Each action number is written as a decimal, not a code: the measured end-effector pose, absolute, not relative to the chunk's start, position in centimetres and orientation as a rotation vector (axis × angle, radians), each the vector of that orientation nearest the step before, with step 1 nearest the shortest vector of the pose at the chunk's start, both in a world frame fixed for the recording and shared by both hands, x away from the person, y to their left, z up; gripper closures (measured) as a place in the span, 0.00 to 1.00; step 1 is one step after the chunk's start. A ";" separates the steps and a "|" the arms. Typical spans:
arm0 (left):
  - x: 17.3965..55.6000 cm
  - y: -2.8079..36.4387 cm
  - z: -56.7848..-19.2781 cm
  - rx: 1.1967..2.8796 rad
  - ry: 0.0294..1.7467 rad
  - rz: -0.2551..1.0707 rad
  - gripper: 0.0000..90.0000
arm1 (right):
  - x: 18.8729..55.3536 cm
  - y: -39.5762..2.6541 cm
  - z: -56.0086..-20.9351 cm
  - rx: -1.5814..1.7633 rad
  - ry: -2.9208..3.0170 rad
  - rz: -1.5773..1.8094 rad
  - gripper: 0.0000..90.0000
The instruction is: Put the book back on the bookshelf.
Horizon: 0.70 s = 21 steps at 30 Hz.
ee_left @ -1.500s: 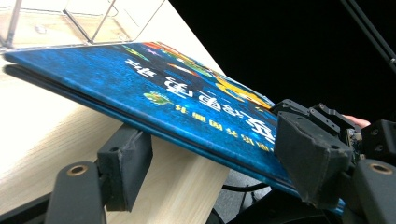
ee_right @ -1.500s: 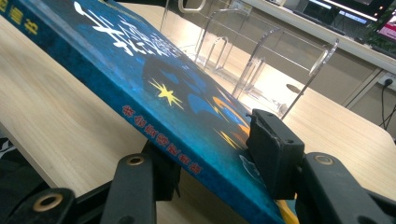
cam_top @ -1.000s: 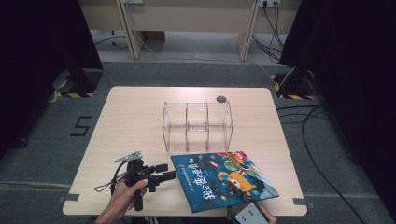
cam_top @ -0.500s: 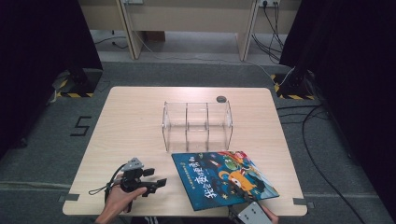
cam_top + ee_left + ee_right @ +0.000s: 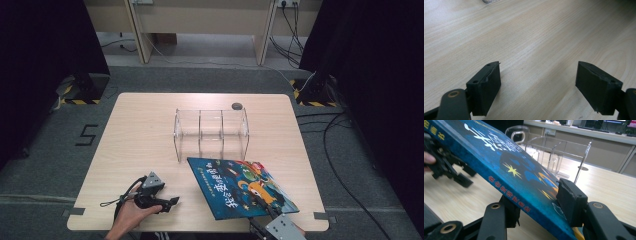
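Acrylic rack [image 5: 212, 134] and book [image 5: 241, 186] block mid-table.

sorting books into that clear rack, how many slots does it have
3, side by side in the clear rack at the table's middle: left, centre, right, split by two dividers. All look empty.

High view overhead, facing forward-down on table [image 5: 150, 125], 2 gripper views close, low, sharing tabletop
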<state>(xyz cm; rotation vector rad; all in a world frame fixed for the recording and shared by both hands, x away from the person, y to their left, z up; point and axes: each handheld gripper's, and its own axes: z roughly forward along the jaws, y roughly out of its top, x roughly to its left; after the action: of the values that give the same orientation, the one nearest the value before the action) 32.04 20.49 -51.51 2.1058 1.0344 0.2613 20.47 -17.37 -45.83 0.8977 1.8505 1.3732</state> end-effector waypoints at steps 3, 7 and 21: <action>32.0 20.4 -51.6 2.112 1.023 0.275 0.21 | 20.3 -17.9 -45.6 0.929 1.829 1.437 0.61; 32.0 20.4 -51.6 2.120 1.017 0.280 0.21 | 20.1 -18.3 -45.4 0.968 1.801 1.505 0.61; 31.9 20.3 -51.6 2.132 1.006 0.290 0.20 | 19.7 -21.2 -44.7 1.142 1.665 1.701 0.65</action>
<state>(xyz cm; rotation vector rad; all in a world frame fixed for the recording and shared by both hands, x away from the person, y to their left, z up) 31.93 20.29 -51.58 2.1318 1.0055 0.2897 19.74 -21.21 -44.71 1.1423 1.6652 1.7009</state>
